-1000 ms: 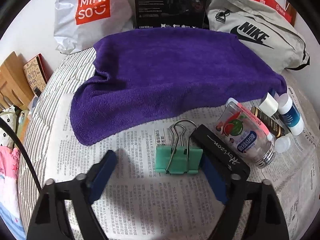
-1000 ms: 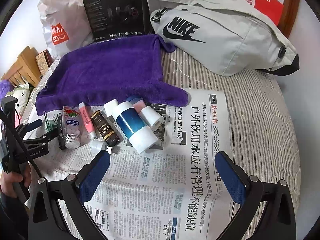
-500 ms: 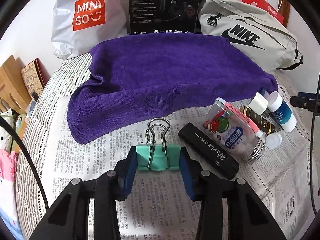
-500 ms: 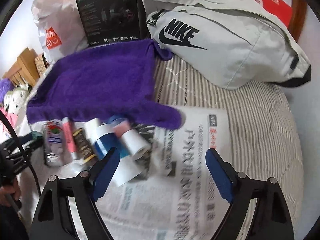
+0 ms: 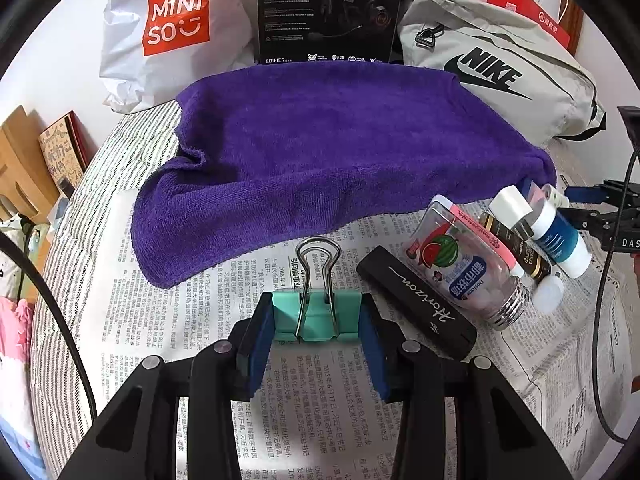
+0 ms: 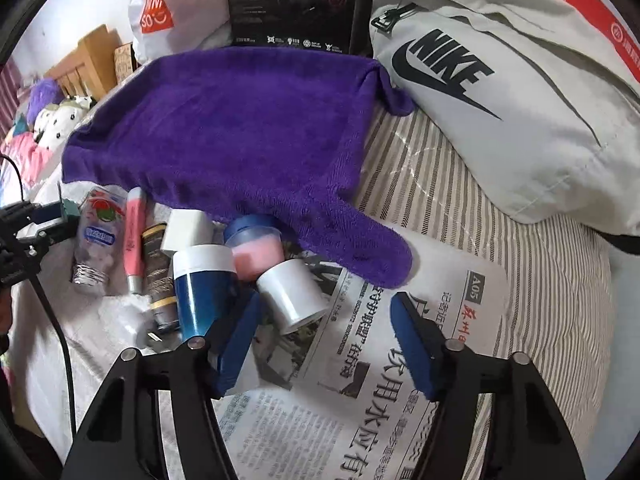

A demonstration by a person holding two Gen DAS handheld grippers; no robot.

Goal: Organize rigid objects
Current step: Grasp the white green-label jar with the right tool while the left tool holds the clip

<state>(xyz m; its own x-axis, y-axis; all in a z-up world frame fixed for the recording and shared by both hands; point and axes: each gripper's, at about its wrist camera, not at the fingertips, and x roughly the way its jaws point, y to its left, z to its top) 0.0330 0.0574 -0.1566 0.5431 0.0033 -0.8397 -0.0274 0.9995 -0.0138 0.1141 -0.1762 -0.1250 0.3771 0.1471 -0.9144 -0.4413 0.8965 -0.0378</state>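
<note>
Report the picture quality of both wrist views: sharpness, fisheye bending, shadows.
Left wrist view: sharp; the newspaper print is readable, the green binder clip crisp between the left tongs; a soft shadow lies beneath them. Right wrist view: slightly soft on the blue bottle near the closing right tongs. Both: strong fisheye bending, dark corners.

My left claw point(image 5: 316, 332) and right claw point(image 6: 324, 344) look alike: black angular arms, round silver screws at the joints, flat blue pads point(image 5: 258, 344) inside each finger. A black cable point(image 5: 52, 300) trails alongside.
</note>
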